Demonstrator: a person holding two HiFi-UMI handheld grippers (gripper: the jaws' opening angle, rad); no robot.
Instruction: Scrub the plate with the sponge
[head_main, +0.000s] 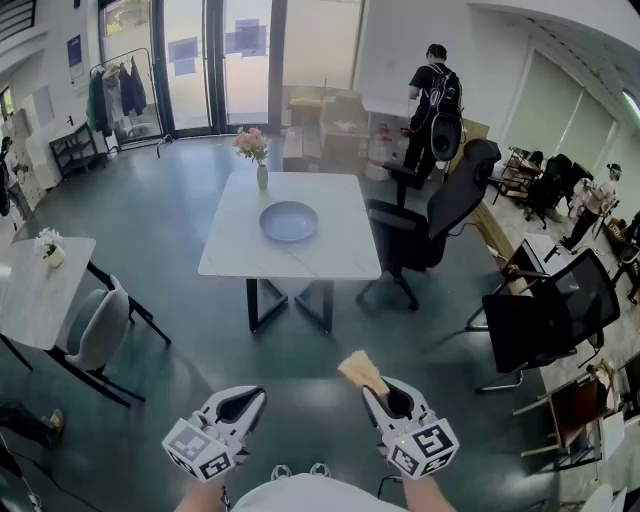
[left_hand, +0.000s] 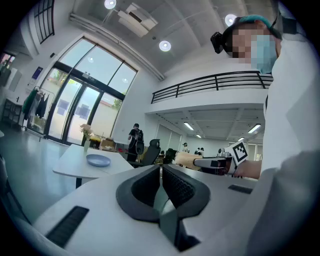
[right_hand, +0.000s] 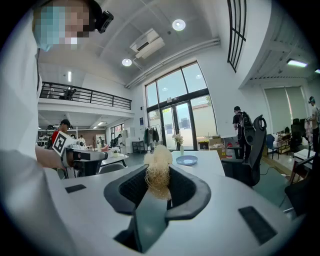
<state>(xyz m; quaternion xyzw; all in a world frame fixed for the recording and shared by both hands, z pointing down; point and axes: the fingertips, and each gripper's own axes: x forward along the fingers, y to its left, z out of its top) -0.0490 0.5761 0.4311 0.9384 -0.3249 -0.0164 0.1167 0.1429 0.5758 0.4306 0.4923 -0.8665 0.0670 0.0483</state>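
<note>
A blue-grey plate (head_main: 289, 221) lies on the white marble table (head_main: 330, 255) well ahead of me; it also shows small in the left gripper view (left_hand: 98, 160) and the right gripper view (right_hand: 186, 160). My right gripper (head_main: 372, 392) is shut on a tan fibrous sponge (head_main: 360, 370), which sticks up between its pads (right_hand: 158, 170). My left gripper (head_main: 240, 405) is shut with nothing in it, its pads pressed together (left_hand: 161, 184). Both grippers hang low in front of me, far short of the table.
A vase of pink flowers (head_main: 257, 155) stands at the table's far edge. A black office chair (head_main: 440, 215) is at the table's right, more chairs (head_main: 545, 320) further right. A second white table (head_main: 40, 290) with a grey chair (head_main: 95, 330) is at left. A person (head_main: 433, 105) stands at the back.
</note>
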